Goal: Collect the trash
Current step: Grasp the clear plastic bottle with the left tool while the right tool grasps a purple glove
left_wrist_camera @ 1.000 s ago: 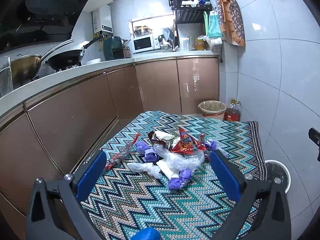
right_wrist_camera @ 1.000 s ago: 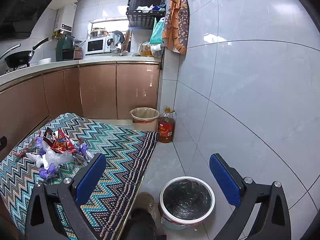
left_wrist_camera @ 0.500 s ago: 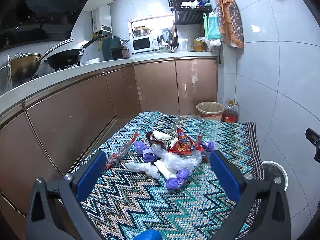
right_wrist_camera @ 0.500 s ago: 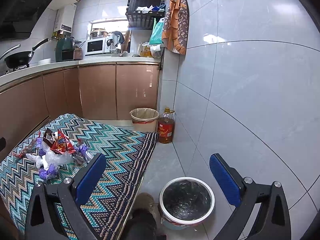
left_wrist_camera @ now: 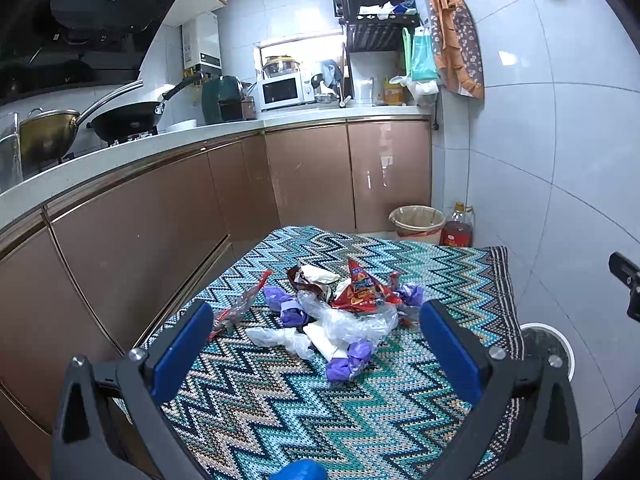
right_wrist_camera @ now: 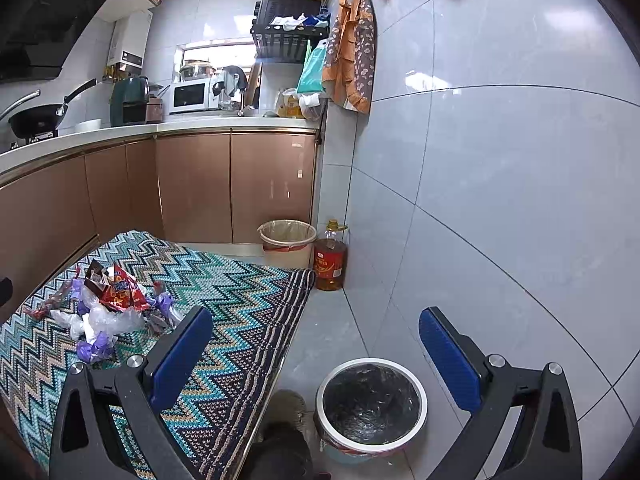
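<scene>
— Grippers first: how do we stand?
— Our left gripper is spread wide and holds nothing, facing the trash pile on the zigzag cloth.
— And our right gripper?
— Equally wide, also holding nothing, above the bin lined with a black bag, on the floor beside the cloth's edge. We see the pile well to its left.
</scene>
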Action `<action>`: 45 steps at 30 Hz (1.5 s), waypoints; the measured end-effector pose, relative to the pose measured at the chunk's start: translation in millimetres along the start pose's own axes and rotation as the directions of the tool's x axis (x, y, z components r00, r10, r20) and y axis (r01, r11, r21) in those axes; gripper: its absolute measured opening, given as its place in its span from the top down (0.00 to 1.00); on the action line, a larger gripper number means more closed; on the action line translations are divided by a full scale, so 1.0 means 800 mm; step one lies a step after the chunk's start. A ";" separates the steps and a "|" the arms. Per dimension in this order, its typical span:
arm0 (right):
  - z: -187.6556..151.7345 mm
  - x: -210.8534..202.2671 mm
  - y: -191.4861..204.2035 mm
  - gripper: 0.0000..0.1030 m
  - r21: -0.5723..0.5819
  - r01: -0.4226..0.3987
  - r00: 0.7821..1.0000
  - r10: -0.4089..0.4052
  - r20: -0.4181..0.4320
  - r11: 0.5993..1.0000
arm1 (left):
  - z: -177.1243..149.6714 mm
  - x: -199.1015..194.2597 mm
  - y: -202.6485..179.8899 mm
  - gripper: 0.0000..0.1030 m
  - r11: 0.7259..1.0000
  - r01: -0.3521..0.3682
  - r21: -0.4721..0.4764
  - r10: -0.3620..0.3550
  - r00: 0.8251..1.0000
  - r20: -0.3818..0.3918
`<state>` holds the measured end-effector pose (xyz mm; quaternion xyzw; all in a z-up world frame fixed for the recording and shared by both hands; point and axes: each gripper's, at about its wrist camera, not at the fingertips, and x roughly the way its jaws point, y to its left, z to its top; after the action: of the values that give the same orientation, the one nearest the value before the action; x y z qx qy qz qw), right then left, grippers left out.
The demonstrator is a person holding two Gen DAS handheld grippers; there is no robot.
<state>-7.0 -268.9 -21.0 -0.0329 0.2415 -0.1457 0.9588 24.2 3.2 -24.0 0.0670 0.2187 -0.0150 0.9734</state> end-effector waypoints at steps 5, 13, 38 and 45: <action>-0.001 -0.002 -0.002 0.00 0.007 0.002 1.000 -0.002 0.000 1.000 | -0.001 0.000 -0.002 0.00 1.000 0.003 0.003 -0.003 1.000 0.008; 0.004 0.003 -0.005 0.00 0.018 -0.022 1.000 0.022 0.006 1.000 | 0.000 0.005 0.004 0.00 1.000 0.014 -0.014 -0.014 1.000 -0.008; 0.024 0.196 0.137 0.20 -0.020 -0.590 0.771 0.556 -0.310 0.807 | -0.003 0.155 0.227 0.00 0.949 -0.117 -0.293 0.047 0.971 -0.235; 0.012 0.275 0.177 0.40 0.015 -0.656 0.674 0.595 -0.438 0.755 | -0.010 0.253 0.204 0.01 0.984 -0.008 -0.176 -0.056 0.934 -0.354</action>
<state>220.0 -198.5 -131.4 0.0150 0.4465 0.2062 0.8706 213.4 165.8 -97.5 -0.0193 0.3931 0.0048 0.9193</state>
